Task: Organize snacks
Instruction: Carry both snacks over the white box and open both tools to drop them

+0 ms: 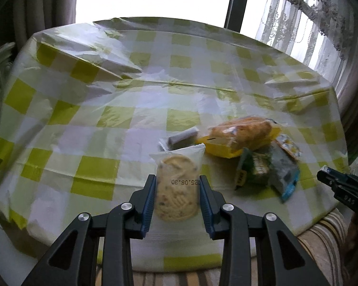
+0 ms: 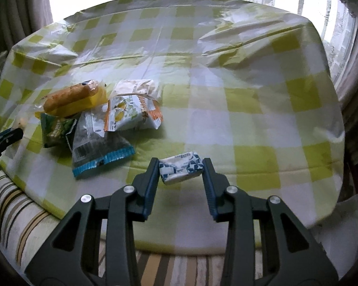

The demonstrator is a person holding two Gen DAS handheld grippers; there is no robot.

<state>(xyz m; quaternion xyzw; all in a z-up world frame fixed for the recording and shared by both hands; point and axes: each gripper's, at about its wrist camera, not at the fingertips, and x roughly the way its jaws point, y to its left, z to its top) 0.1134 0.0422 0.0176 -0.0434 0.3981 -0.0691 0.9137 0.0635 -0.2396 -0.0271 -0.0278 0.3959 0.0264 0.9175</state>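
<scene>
The left gripper [image 1: 176, 190] is clenched on a clear-wrapped cookie packet [image 1: 176, 186], its blue pads pressing both sides of the wrapper, and the right gripper [image 2: 181, 170] is clamped on a small blue-and-white packet [image 2: 181, 167] held crosswise between its fingertips. We take the heap of snacks [image 2: 93, 119] on the green-checked tablecloth [image 2: 250, 109] as our landmark. The cookie packet sits just left of the heap in the left wrist view, in front of a small grey-wrapped bar [image 1: 182, 136]; whether it is clear of the cloth we cannot tell. The blue-and-white packet is right of the heap and apart from it, toward the near table edge.

We judge that we are in the carrying step: each hand has taken one snack out of the heap and neither has set it down. The next move calls for a chosen spot on the open cloth on either side of the heap, a level approach, and a gentle release, since the cookie could crack under a hard squeeze.

Left in the heap are a bread roll in a yellow tray [image 2: 71, 99], a green packet [image 2: 56, 128], a clear pouch with a blue edge [image 2: 97, 147] bearing a barcode, and a white-and-orange packet [image 2: 131, 113] printed with yellow fruit.

The only writing we can read is the date stamp on the cookie wrapper, seen upside down as "25.08.30" with its first digits hidden. Other labels are too blurred.
</scene>
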